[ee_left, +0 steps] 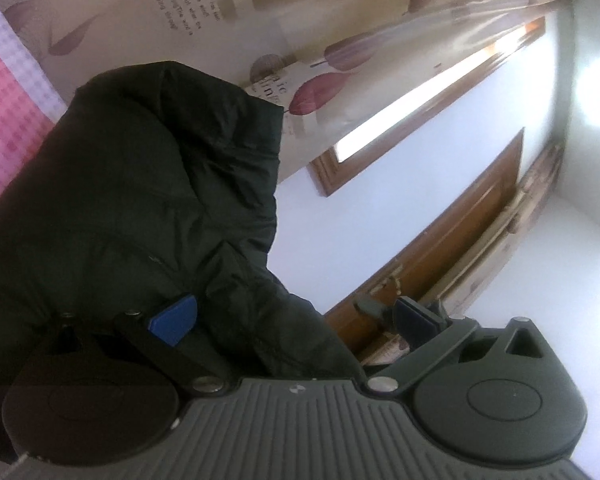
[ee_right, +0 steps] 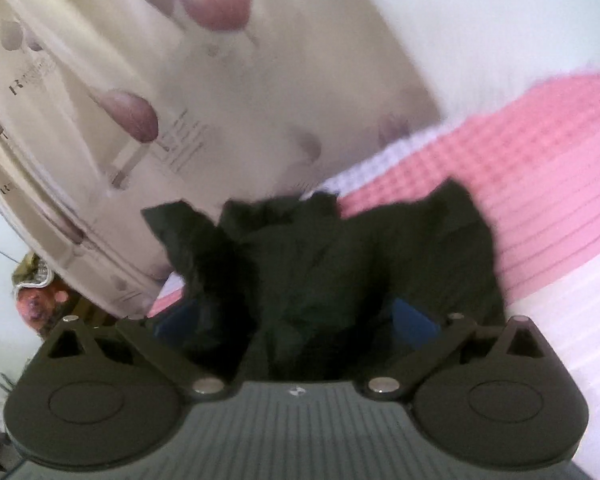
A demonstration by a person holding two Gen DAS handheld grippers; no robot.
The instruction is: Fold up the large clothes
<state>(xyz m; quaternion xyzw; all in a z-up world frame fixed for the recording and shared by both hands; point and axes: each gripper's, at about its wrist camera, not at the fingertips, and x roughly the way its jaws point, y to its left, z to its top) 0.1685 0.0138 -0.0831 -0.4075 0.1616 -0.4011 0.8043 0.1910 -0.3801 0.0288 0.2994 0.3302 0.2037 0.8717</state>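
Right wrist: right gripper [ee_right: 296,320] wide open around dark jacket [ee_right: 320,248].

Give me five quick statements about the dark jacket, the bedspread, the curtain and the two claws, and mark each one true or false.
1. The jacket is dark, nearly black. True.
2. The bedspread is plain blue. False: it is pink and white check.
3. The right claw stands wide open, with jacket cloth bunched between its fingers. True.
4. The curtain is printed with purple leaves and some writing. True.
5. The left claw is pinched shut on a sleeve. False: it is open, the jacket lying against only one finger.
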